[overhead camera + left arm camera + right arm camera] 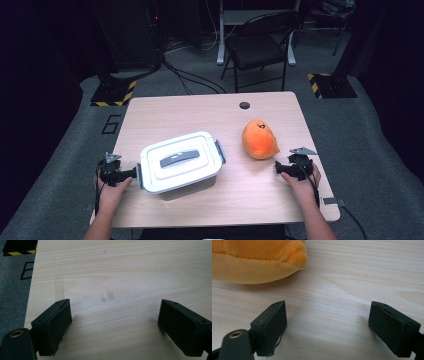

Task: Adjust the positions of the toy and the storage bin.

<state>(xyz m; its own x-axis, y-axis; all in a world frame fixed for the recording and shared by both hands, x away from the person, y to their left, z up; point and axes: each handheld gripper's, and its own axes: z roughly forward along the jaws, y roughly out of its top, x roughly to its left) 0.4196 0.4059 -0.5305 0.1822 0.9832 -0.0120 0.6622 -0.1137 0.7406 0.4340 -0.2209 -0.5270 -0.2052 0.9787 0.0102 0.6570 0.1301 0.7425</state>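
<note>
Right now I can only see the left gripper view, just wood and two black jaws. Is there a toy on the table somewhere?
Observer: Yes, an orange plush toy lies on the right half of the table, near the right tool.
Operator: Is that tool holding it?
Observer: No, its jaws stand open and empty, with the toy a little ahead of them.
Operator: Anything near my tool?
Observer: A white lidded box sits just right of the left tool.
</note>
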